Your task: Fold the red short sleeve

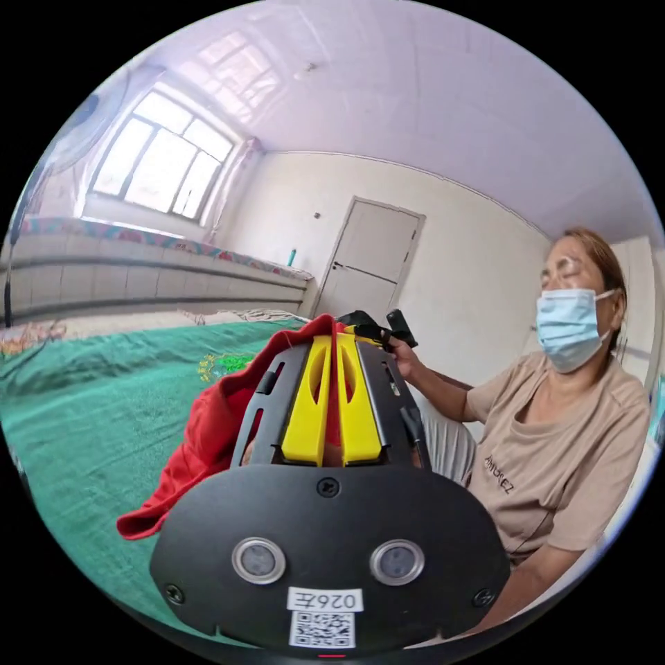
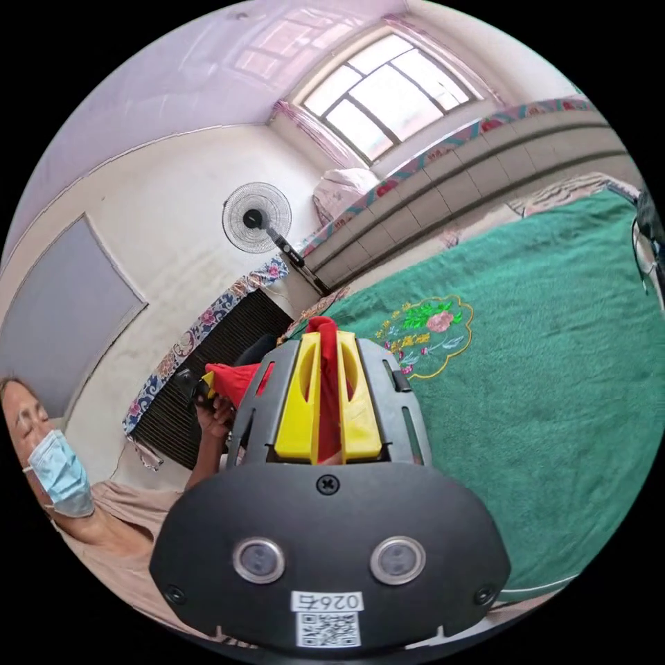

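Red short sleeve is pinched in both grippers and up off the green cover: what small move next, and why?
Probably lower both grippers toward the green cover and lay the garment flat. The left gripper and right gripper are each shut on the red short sleeve, which hangs bunched, so no fold line is visible.

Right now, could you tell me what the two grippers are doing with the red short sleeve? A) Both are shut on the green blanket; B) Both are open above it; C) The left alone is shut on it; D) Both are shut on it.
D: red cloth of the red short sleeve is pinched between the yellow jaws of the left gripper and likewise between those of the right gripper, above the green blanket.
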`<state>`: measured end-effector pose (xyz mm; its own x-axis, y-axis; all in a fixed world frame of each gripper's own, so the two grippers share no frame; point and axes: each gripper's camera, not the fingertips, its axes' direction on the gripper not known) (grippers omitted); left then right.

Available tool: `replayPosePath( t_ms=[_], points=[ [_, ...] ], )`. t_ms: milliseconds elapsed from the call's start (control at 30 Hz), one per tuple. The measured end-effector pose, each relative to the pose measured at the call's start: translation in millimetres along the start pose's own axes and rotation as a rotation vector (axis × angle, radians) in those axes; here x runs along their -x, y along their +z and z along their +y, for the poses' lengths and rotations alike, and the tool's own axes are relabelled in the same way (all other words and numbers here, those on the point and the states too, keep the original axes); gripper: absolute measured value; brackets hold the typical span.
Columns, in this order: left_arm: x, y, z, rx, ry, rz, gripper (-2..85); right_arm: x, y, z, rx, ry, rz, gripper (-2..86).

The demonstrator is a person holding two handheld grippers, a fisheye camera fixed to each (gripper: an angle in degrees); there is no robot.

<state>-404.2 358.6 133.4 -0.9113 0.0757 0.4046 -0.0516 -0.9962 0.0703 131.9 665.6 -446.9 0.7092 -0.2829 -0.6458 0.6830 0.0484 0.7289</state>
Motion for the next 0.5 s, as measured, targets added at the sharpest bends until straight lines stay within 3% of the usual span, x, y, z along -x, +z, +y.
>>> replayPosePath(
  t_ms=[100,167,233,367,500],
  points=[
    [-3.7,-19.1,-4.9,-0.045,0.000,-0.140,-0.5,11.7,-28.4,-1.8,-0.076,-0.007,0.074,0.0],
    [29.7,-30.7,3.0,-0.011,-0.279,-0.383,-0.3,8.5,-38.8,-1.0,-0.091,0.034,0.238,0.7],
    [51.6,-36.5,14.7,-0.011,-0.431,-0.469,0.0,4.1,-54.6,6.7,-0.159,0.090,0.430,0.8],
    [57.2,-49.8,21.5,-0.208,-0.519,-0.452,2.9,15.0,-79.8,37.7,-0.291,0.100,0.487,1.1],
    [46.4,-57.3,10.5,-0.220,-0.496,-0.559,4.4,42.0,-23.0,68.2,-0.173,-0.019,0.481,-0.4]
  ],
)
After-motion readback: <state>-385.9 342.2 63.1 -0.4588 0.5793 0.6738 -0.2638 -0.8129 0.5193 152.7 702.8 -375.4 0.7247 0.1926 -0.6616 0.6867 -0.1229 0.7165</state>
